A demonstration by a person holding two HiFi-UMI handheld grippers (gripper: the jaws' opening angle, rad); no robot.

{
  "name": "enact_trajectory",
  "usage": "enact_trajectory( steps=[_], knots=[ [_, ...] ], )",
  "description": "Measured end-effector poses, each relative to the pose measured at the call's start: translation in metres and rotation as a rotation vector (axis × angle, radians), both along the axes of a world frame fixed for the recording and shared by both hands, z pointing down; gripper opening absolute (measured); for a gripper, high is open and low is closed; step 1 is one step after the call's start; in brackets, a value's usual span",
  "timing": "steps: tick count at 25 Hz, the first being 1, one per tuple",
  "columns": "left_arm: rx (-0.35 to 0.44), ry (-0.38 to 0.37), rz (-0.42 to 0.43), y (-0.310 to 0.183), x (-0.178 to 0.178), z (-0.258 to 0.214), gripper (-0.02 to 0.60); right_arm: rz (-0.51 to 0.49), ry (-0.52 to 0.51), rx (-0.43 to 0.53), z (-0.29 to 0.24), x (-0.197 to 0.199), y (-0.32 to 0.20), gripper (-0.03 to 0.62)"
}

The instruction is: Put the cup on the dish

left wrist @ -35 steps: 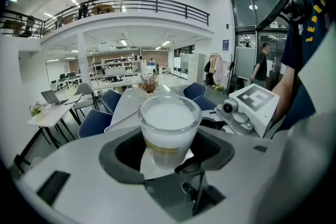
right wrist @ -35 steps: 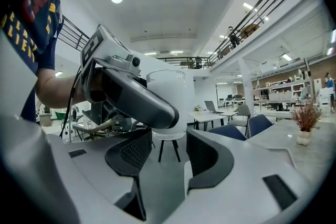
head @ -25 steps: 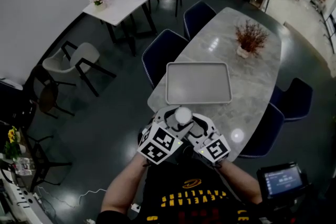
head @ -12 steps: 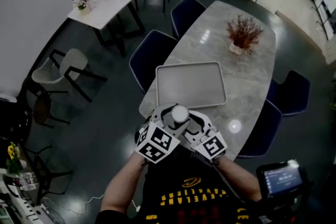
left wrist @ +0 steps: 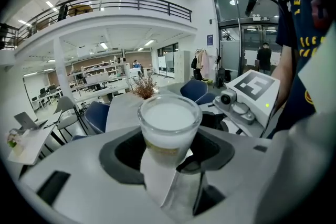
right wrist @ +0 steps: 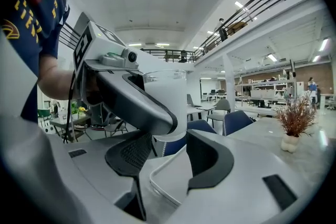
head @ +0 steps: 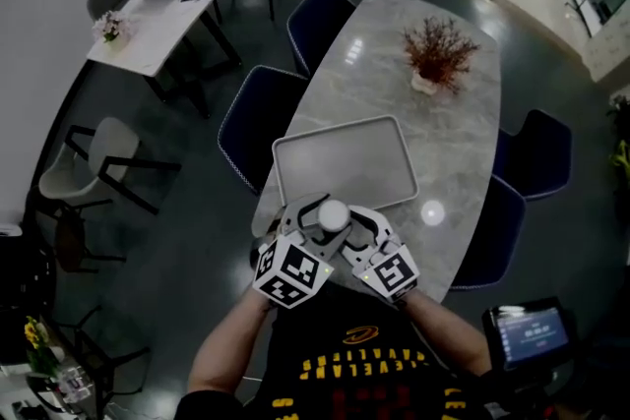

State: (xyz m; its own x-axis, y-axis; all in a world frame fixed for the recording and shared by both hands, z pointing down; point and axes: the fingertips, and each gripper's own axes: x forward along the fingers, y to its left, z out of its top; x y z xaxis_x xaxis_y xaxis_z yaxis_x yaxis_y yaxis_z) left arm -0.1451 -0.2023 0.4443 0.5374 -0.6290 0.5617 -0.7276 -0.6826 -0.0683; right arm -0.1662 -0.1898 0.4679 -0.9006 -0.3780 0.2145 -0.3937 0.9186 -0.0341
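A frosted white cup (left wrist: 168,128) sits upright between the jaws of my left gripper (left wrist: 168,153), which is shut on it. In the head view the cup (head: 334,213) hangs over the near end of the marble table, just short of the grey tray (head: 342,162). The left gripper (head: 317,223) and right gripper (head: 360,229) are side by side, close to my body. In the right gripper view my right gripper (right wrist: 168,157) is open with nothing between its jaws. Beyond them I see the cup (right wrist: 167,94) and the tray (right wrist: 170,178).
The long marble table (head: 448,143) carries a small reddish plant in a white pot (head: 431,54) at its far end. Dark blue chairs (head: 251,123) line both sides of it. A white table with a laptop (head: 162,10) stands to the far left.
The table and tray have slid left and closer in the head view. The two grippers stay together with the cup, now nearer the tray's front edge.
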Motion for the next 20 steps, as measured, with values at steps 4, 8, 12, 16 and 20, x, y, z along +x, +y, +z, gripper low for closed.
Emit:
enact_trajectory(
  steps=[4, 8, 12, 16, 20],
  knots=[
    [-0.002, 0.002, 0.024, -0.016, -0.007, 0.011, 0.258, 0.029, 0.019, -0.007, 0.008, -0.009, -0.017, 0.206],
    [-0.010, 0.014, 0.046, -0.030, -0.009, 0.026, 0.258, 0.047, 0.061, -0.017, 0.026, -0.009, -0.031, 0.206],
    [-0.015, 0.024, 0.075, -0.036, -0.008, 0.032, 0.258, 0.079, 0.086, -0.045, 0.032, -0.009, -0.037, 0.206],
    [-0.012, 0.027, 0.095, -0.048, -0.008, 0.041, 0.258, 0.102, 0.106, -0.041, 0.038, -0.010, -0.051, 0.206],
    [-0.007, 0.020, 0.120, -0.065, -0.007, 0.055, 0.258, 0.130, 0.132, -0.068, 0.057, -0.008, -0.066, 0.206]
  ],
)
